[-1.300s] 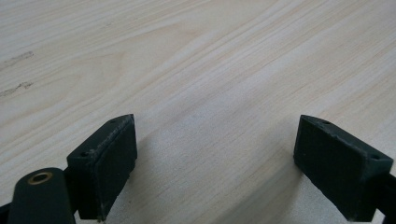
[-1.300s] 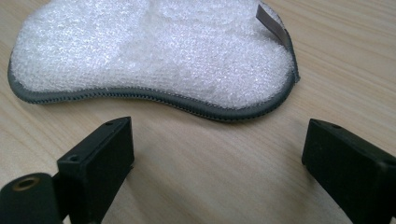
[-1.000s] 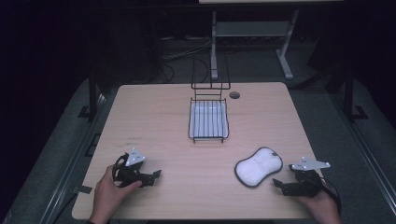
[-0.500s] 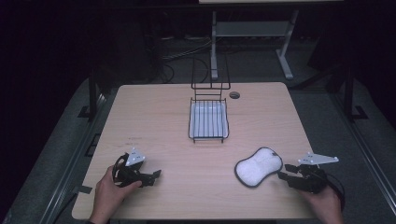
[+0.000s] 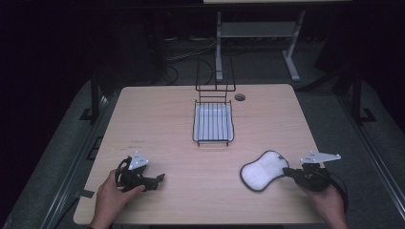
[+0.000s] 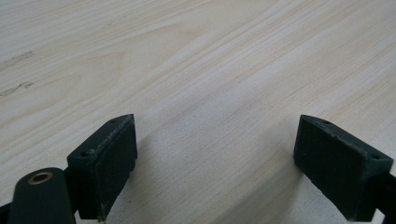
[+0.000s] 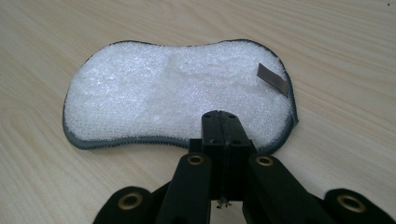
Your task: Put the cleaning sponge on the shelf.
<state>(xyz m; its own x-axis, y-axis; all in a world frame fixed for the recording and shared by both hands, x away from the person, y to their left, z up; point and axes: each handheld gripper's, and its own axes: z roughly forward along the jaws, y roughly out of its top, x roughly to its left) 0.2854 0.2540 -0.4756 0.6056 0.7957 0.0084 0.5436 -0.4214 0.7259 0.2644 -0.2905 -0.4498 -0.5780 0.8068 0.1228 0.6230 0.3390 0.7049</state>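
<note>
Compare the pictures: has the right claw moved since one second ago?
Yes. The right claw has moved left, toward the wire basket, and its jaws are now shut at the white sponge's edge.

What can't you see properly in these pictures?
- Whether the right gripper pinches the sponge: in the right gripper view its shut jaws cover the sponge's near edge.
- What lies in the wire basket: too small in the high view.
- The small dark round spot on the table: too small to tell.
- The left gripper body: cut off by the bottom edge of the left gripper view.
</note>
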